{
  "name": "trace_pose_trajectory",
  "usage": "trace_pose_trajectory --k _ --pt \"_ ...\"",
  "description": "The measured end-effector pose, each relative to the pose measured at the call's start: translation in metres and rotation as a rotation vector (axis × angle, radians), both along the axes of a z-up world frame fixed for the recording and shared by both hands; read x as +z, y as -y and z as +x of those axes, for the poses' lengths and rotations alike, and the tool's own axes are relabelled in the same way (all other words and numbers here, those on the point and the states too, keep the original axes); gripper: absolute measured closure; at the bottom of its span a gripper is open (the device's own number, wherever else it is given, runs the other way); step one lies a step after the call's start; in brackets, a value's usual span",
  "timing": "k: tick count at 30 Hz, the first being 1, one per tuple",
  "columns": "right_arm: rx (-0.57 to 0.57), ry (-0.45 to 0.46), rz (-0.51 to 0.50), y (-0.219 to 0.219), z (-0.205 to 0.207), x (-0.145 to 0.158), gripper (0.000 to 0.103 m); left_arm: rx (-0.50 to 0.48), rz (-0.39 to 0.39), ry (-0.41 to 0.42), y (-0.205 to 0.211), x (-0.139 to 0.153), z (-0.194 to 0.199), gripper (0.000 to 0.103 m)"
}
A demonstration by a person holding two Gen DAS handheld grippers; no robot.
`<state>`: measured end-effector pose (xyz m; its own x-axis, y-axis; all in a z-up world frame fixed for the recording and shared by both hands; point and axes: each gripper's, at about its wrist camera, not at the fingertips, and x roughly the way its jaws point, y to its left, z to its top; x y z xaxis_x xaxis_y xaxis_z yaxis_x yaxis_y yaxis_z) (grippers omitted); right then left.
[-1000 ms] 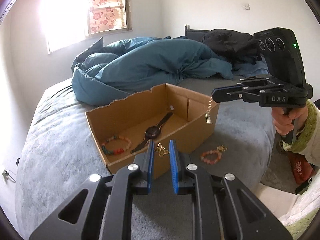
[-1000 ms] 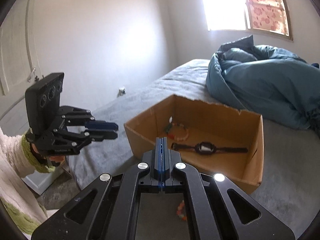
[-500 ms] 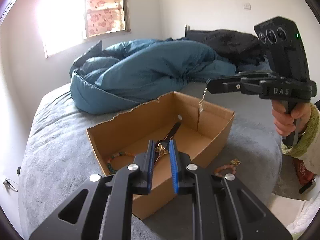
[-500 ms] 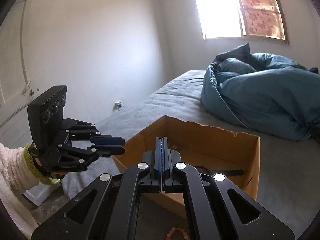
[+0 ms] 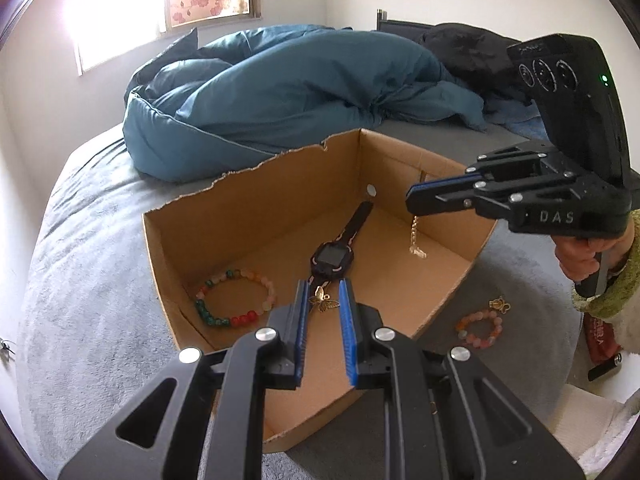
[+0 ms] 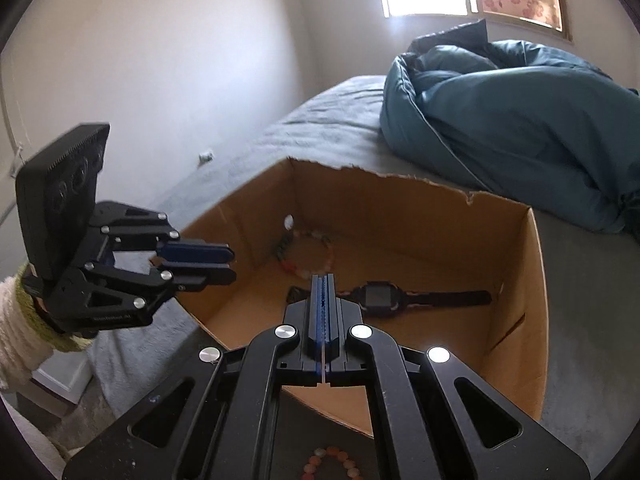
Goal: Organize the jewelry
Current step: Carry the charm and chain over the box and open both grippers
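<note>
Grippers first, both over the box (image 5: 256, 204): our left gripper (image 5: 323, 303) hangs above its near wall, the blue pads slightly apart and pinching a gold butterfly charm (image 5: 325, 301). Our right gripper (image 5: 412, 199) is pressed together on a thin gold chain (image 5: 416, 236), which dangles into the box toward its right wall. In the box lie a black watch (image 5: 334, 256) along the middle and a multicoloured bead bracelet (image 5: 234, 298) in the near-left corner. Right of the box, on the grey bed (image 5: 80, 280), we see a pink bead bracelet (image 5: 480, 328) with a gold charm. Behind the box a blue duvet (image 5: 288, 96) is bunched.
</note>
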<state>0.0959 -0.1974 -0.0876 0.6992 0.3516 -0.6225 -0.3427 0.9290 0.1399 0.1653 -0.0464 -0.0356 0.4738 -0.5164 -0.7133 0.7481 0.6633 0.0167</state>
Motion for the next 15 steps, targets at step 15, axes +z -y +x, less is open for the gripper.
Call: trace_pose_trajectory --k 15 --pt "-0.023 -0.002 -0.027 0.0054 -0.0033 -0.0038 0.096 0.030 0.011 -0.022 0.0015 -0.0075 0.0070 0.085"
